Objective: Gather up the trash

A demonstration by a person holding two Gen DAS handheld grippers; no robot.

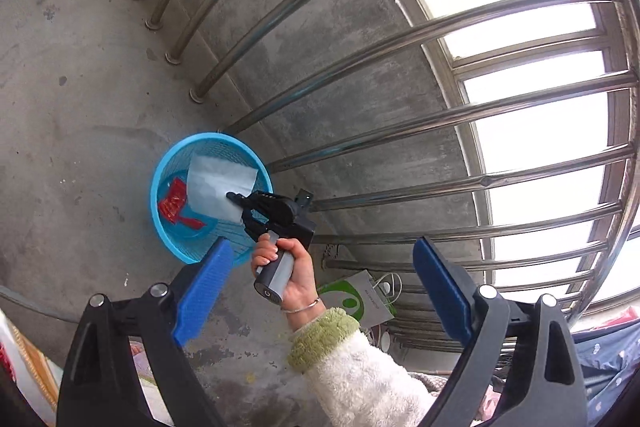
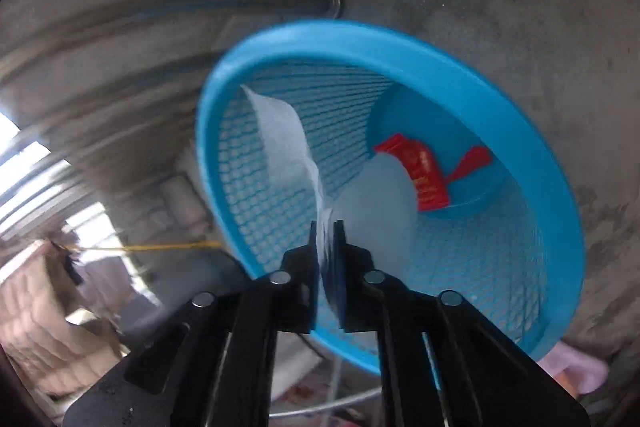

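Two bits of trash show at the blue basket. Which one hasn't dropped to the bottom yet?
The white paper sheet. It sits between the right gripper jaws above the basket, while the red wrapper lies on the bottom.

Basket (image 2: 520, 131) showing bright blue, mesh-patterned wall. Wrapper (image 2: 424, 167) glowing red. Sheet (image 1: 218, 183) looking white. Left pads (image 1: 204, 283) showing blue, frame black. Sleeve (image 1: 360, 379) showing cream fleece, cuff green. Floor (image 1: 80, 107) looking mottled grey. Bars (image 1: 400, 27) shining silver.

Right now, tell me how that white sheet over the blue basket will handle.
Probably floppy: the white sheet curls and sags from the right claw. Likely very light, hanging by one pinched edge. It may drift, so release it low inside the blue basket.
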